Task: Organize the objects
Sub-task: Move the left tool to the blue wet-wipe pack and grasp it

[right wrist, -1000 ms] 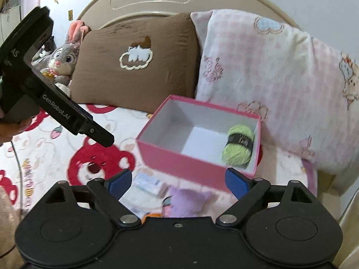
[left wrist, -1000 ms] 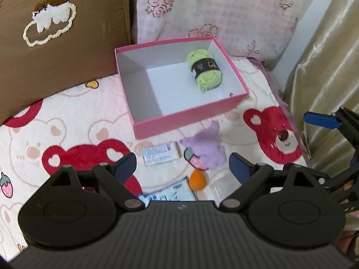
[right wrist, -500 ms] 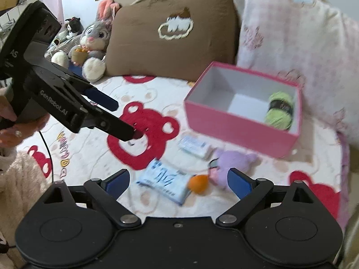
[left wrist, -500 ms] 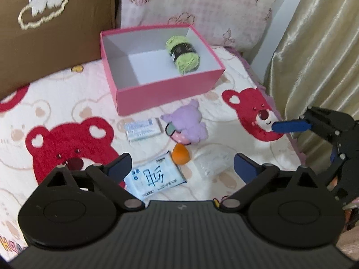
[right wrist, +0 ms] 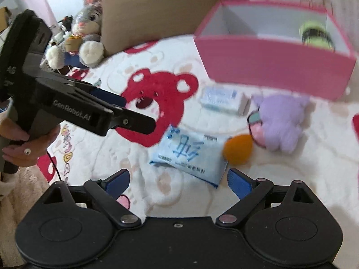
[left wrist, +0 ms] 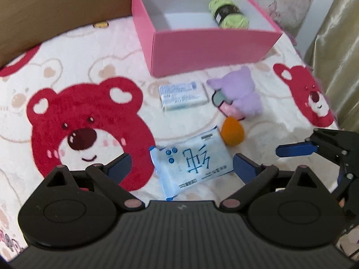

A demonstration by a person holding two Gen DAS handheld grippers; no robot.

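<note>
Left wrist — tissue pack (left wrist: pixel 190 159) between claw (left wrist: pixel 181 168) tips

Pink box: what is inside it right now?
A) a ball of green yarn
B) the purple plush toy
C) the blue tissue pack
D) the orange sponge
A. Only the green yarn lies inside the pink box; the purple plush, orange sponge and tissue pack lie on the blanket in front of it.
</note>
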